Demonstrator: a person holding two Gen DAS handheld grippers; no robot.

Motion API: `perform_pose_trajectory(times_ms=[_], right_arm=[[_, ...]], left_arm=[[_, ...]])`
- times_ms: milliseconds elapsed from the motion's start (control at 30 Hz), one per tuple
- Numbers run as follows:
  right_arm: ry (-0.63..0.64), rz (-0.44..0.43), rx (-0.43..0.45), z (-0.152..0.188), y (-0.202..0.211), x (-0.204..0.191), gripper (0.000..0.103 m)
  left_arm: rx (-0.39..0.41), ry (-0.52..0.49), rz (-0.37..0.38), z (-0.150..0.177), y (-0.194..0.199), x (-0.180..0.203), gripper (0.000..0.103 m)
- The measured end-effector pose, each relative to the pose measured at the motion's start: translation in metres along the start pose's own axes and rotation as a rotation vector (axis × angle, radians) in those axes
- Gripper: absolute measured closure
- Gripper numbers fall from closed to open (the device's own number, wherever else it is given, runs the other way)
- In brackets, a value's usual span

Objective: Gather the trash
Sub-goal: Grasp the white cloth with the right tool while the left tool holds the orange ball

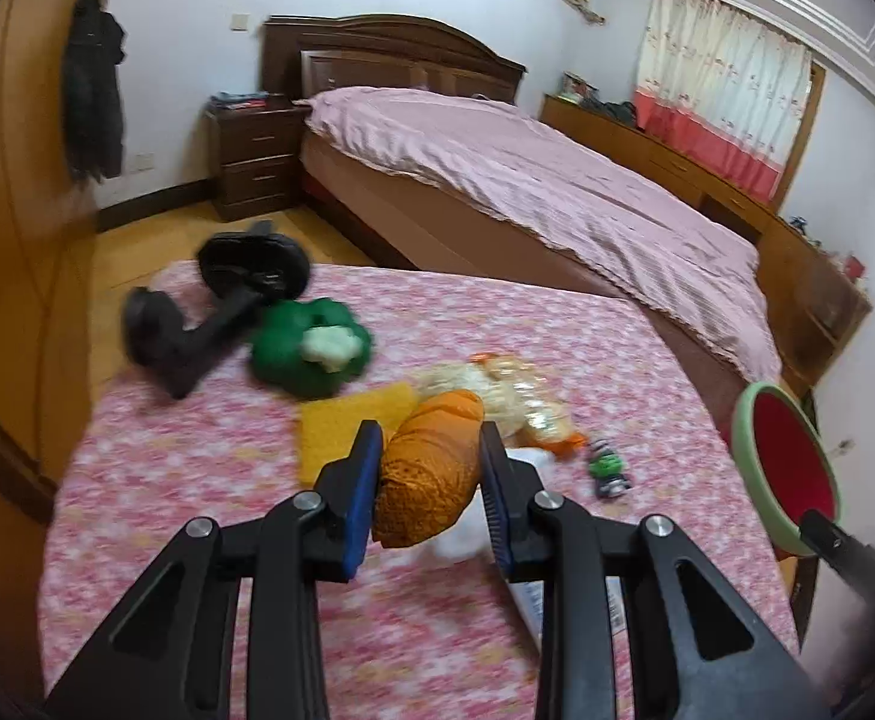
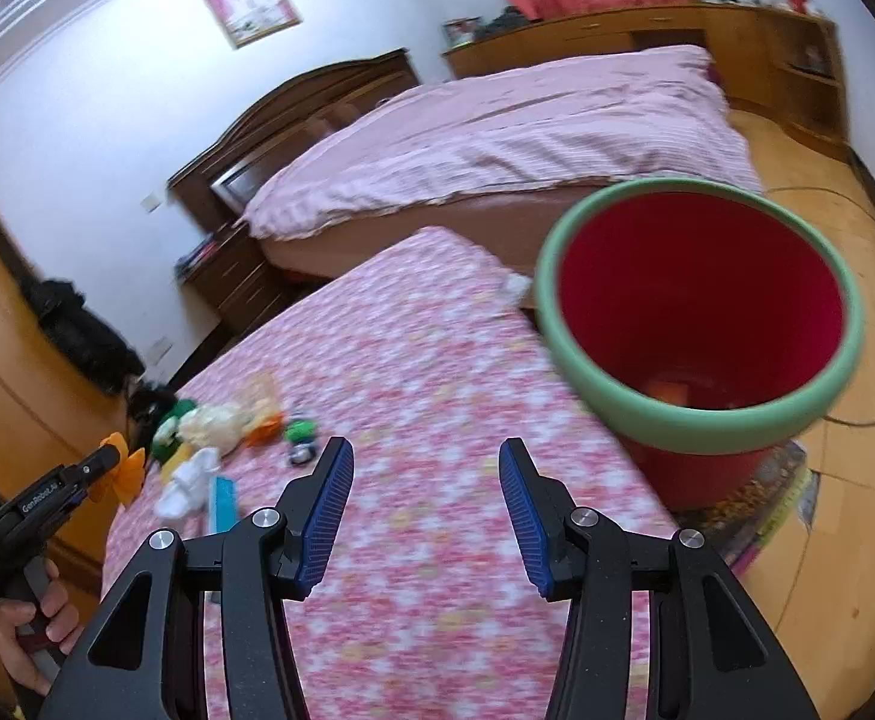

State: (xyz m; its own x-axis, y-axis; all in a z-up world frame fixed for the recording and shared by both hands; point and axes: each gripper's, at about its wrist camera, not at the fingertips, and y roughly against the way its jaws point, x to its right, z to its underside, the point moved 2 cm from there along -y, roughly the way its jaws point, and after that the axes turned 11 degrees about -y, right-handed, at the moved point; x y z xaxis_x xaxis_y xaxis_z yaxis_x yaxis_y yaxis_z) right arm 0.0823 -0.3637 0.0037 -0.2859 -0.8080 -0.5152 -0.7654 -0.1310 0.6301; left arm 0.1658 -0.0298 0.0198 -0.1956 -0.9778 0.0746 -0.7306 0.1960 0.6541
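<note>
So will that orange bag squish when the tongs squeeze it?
Probably. The orange bag looks crumpled and puffy between the left tongs, so it's likely soft and light. Its ends stick out unsupported in the right view, so it may flop.

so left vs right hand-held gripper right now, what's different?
The left hand-held gripper is shut on an orange crumpled wrapper; the right hand-held gripper holds nothing. The left's fingers stand close together, the right's well apart. The left hangs over the litter on the pink floral tabletop; the right points toward the red bin with a green rim. Both have black frames and blue ribbed pads.
</note>
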Motion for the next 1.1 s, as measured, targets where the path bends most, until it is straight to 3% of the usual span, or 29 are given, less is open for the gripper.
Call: perform_pose_trajectory(times_ms=[267,600,1100], right_arm=[[0.103,-0.083,-0.097,0.021,-0.022,-0.062,0.051],[0.252,-0.1,-0.212,0.053,-0.053,-0.128,0.051],[0.329,-0.04,-0.288,0.083,-0.134,-0.19,0.051]], left_arm=[[0.009,0.103,-0.044,0.027,0.019,-0.048,0.071],[-0.013,0.228,-0.043,0.059,0.017,-0.092,0.071],[0.021,0.197,0.013,0.071,0.021,-0.097,0.071]])
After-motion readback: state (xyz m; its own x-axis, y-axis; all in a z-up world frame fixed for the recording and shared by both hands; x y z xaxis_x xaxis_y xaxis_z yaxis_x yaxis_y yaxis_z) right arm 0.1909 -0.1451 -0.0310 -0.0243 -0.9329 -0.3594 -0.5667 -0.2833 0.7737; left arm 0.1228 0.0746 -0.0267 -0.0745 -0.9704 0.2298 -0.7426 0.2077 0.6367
